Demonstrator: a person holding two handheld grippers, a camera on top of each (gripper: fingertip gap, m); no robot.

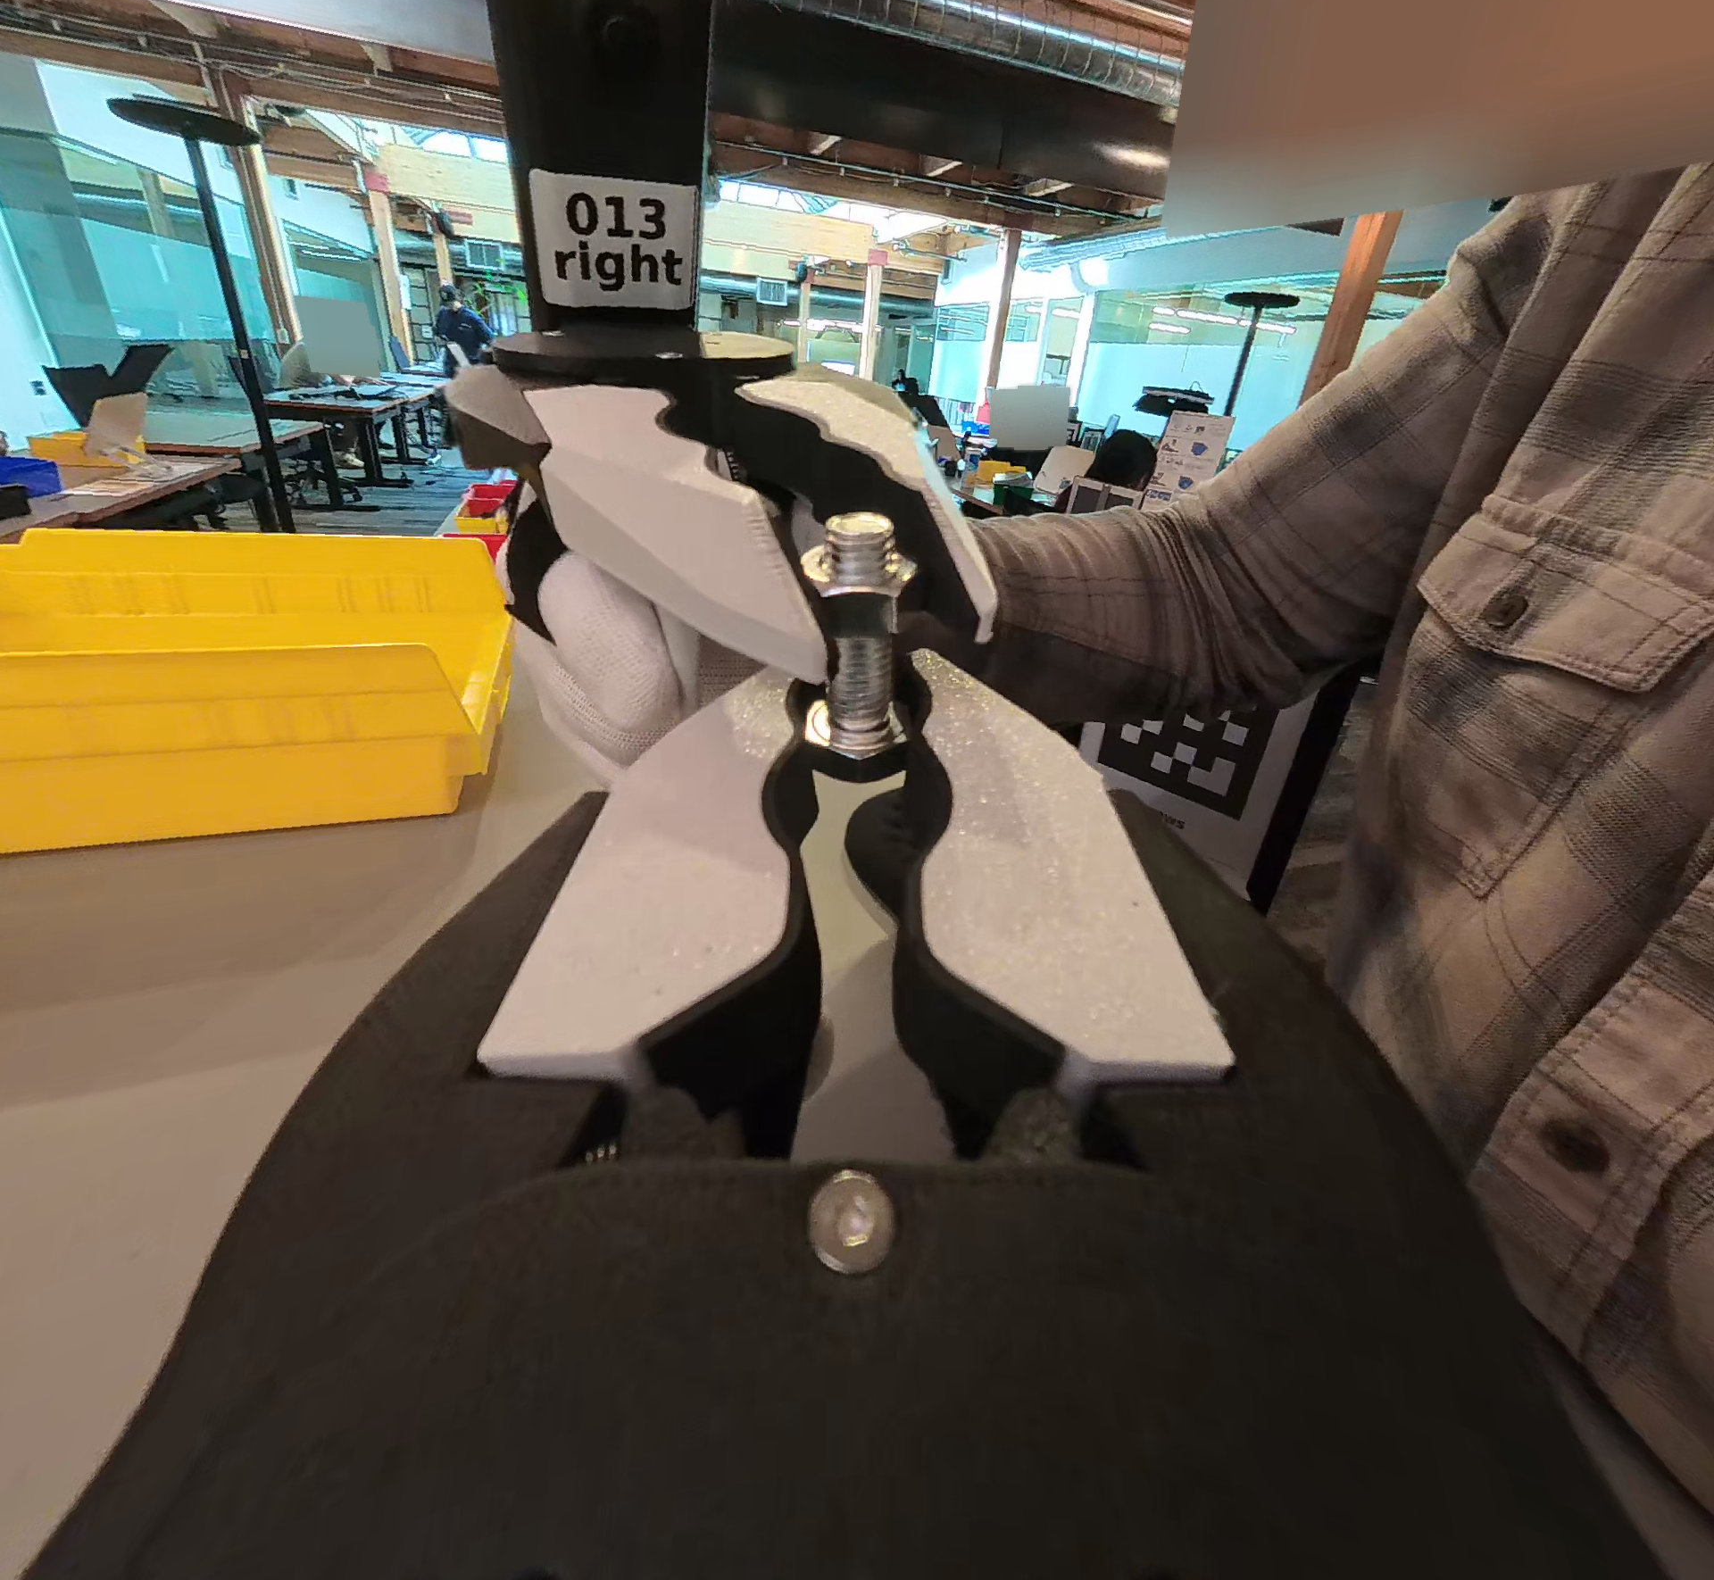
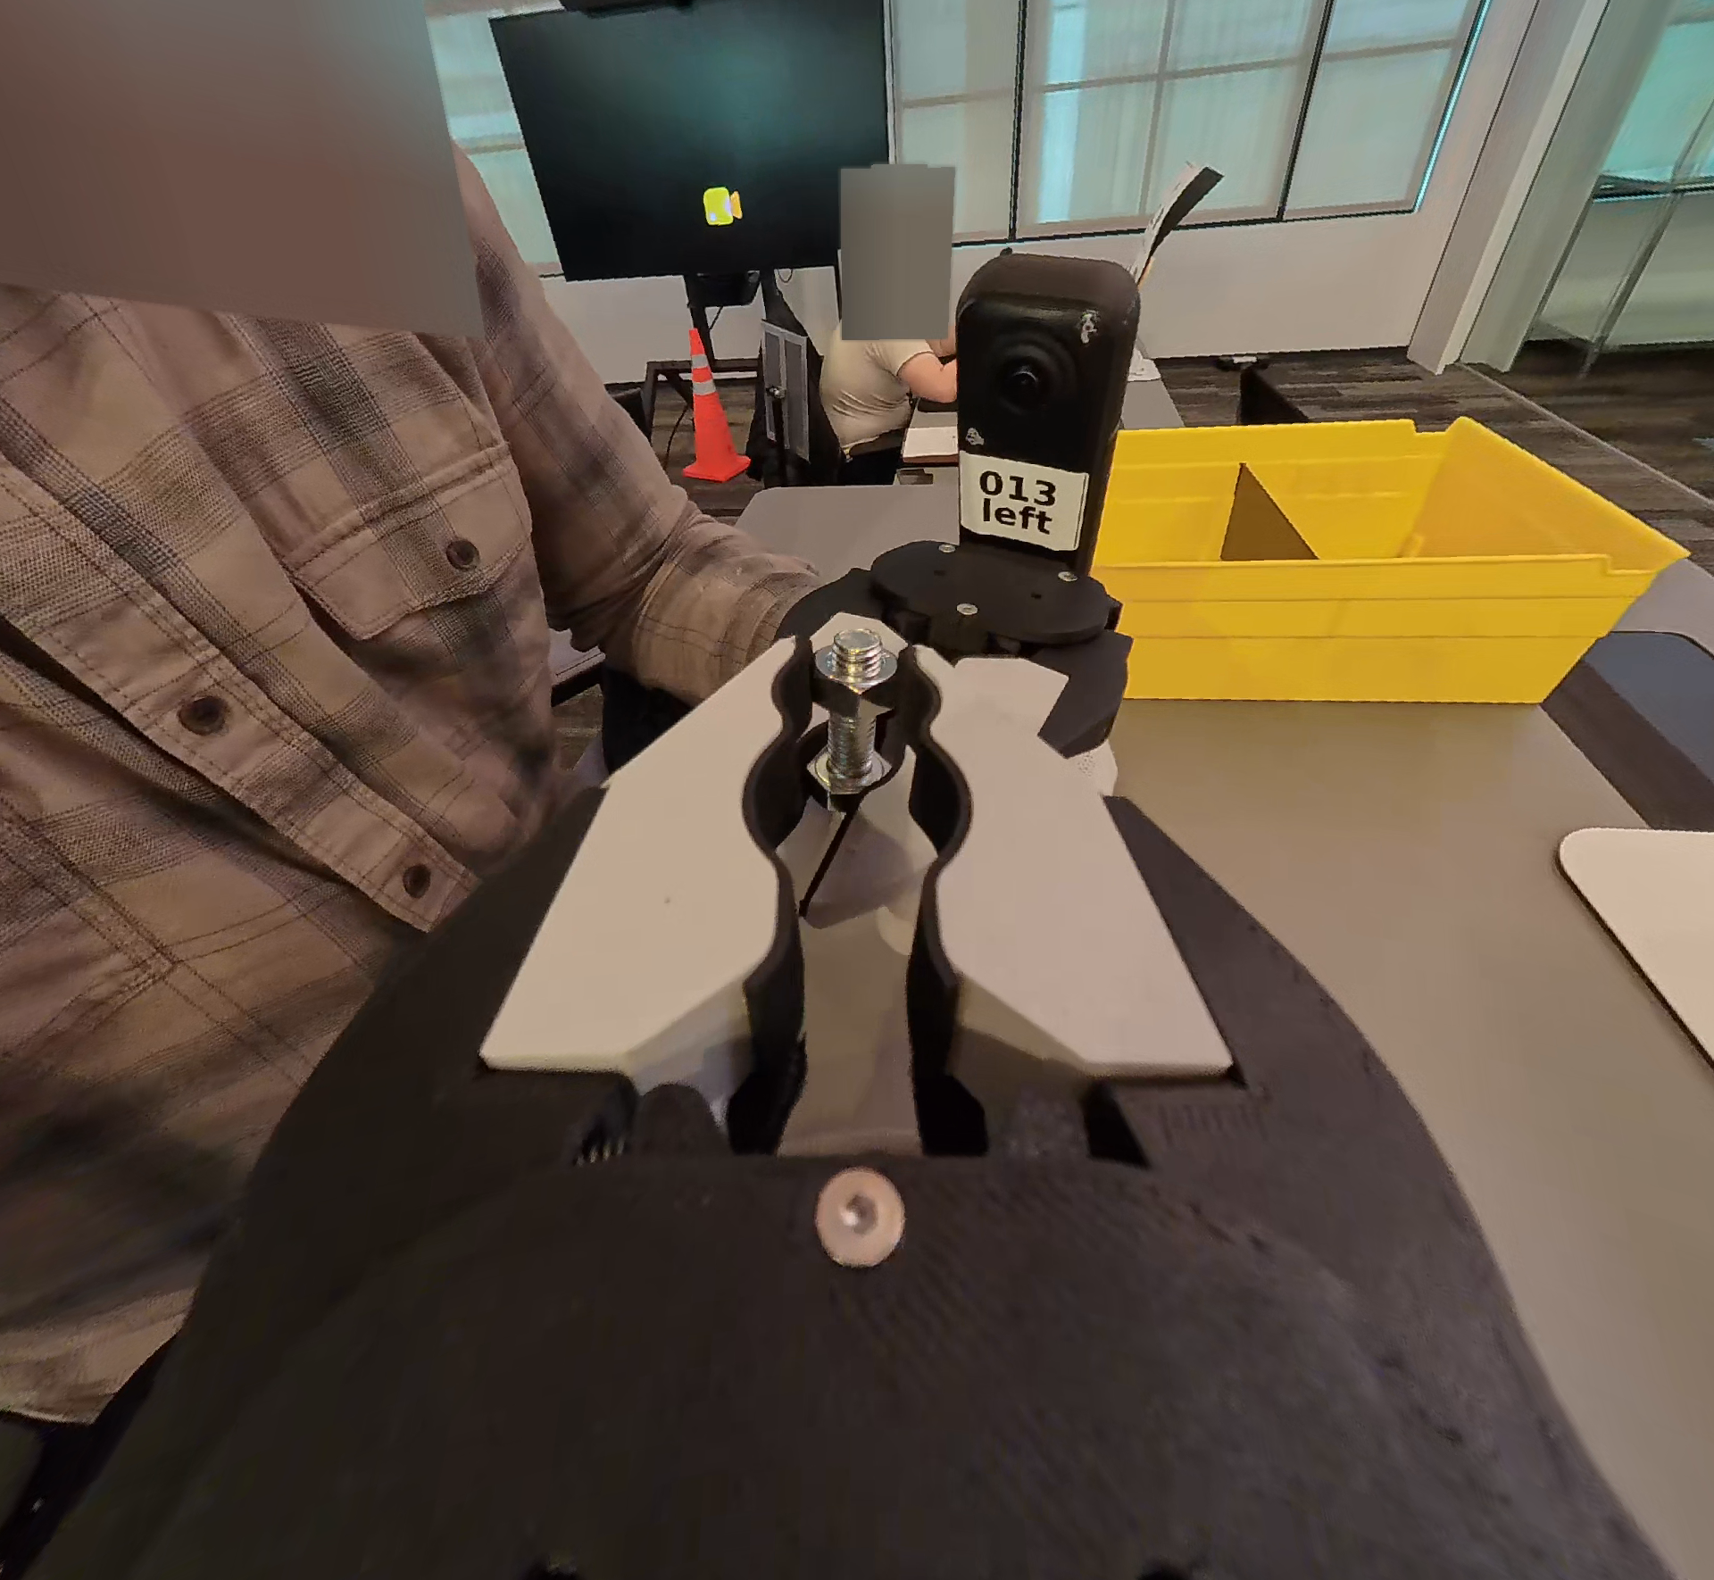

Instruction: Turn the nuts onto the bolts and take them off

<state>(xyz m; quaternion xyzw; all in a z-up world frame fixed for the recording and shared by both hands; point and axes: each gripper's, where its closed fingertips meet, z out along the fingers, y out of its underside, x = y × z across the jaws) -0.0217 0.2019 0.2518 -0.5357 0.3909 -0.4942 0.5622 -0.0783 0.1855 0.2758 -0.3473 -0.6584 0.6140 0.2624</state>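
Left tongs (image 1: 855, 742), seen from their own camera: white fingers closed in on the hex head at the lower end of the bolt (image 1: 858, 682), pinching it at the tips. Bolt stands upright, threaded end up, held in the air above the grey worktop (image 1: 185, 1025).

Right tongs (image 2: 851, 682), from their own camera: tips pinching the nut (image 2: 851, 675), which sits near the top of the bolt with a few threads showing above it. Same nut in the left wrist view (image 1: 858, 585), with the right tongs reaching in from above and behind it. Bare thread runs between the nut and the hex head, so the two pairs of tongs are close but apart.

A white-gloved hand (image 1: 603, 654) holds the right tool, just behind the bolt in the left wrist view. Plaid sleeve (image 1: 1206, 552) reaches in from the right of that frame.

Farther back on the worktop: yellow bin (image 1: 232, 701), well apart from the bolt; in the right wrist view the yellow bin (image 2: 1345, 608) sits behind the left tool's camera housing and its contents cannot be made out. White flat item (image 2: 1651, 914) at the right edge of the worktop.

Background: dark screen (image 2: 696, 126) on a stand, orange cone (image 2: 709, 423), a seated person at a far desk.
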